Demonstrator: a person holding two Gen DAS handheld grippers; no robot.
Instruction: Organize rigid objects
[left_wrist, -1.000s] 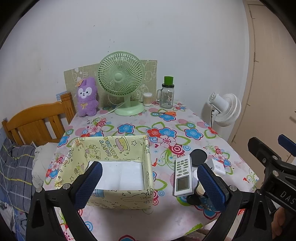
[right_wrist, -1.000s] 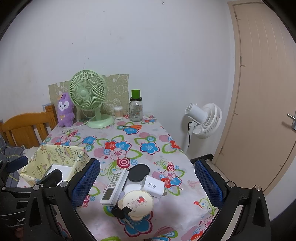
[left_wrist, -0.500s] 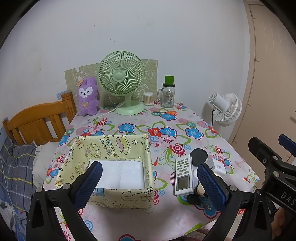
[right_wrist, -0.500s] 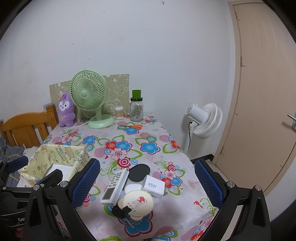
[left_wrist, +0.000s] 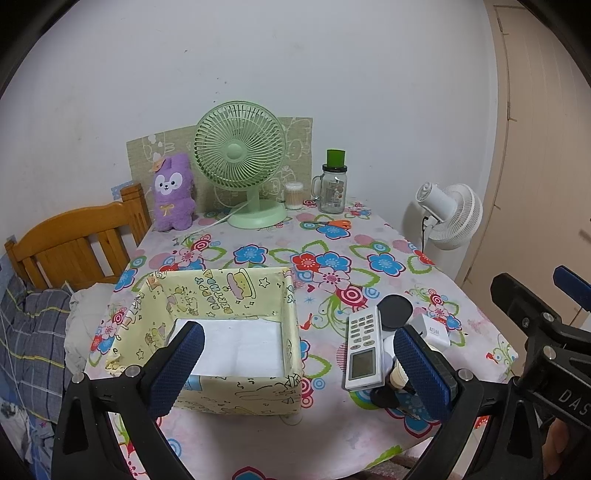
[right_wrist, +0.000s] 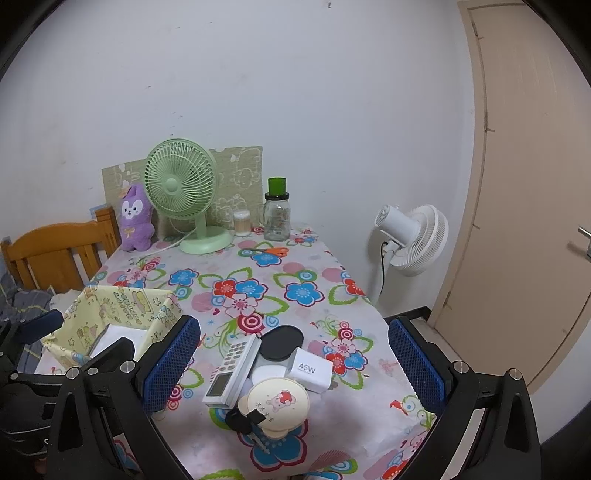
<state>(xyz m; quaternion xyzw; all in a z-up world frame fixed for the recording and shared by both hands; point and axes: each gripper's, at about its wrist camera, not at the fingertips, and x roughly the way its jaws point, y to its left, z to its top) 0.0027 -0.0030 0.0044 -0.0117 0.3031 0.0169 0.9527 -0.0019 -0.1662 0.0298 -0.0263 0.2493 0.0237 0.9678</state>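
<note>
Little changed over the last second: both views only tilted slightly. Left gripper (left_wrist: 293, 363) and right gripper (right_wrist: 293, 363) hover with jaws apart (nothing held). Near right on the flowered worktop (right_wrist: 314, 266): white remote control (right_wrist: 231, 371), round cream compact (right_wrist: 277, 403), white 45W charger (right_wrist: 309, 370), black disc (right_wrist: 281, 342). Left: empty yellow cartoon-print fabric box (left_wrist: 218, 291). Sorting not yet begun.

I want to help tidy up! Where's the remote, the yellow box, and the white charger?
remote (right_wrist: 231, 370), right wrist view, on its keypad.
yellow box (left_wrist: 225, 291), left wrist view, on its inner back wall.
white charger (right_wrist: 309, 370), right wrist view, on its labelled top face.
</note>
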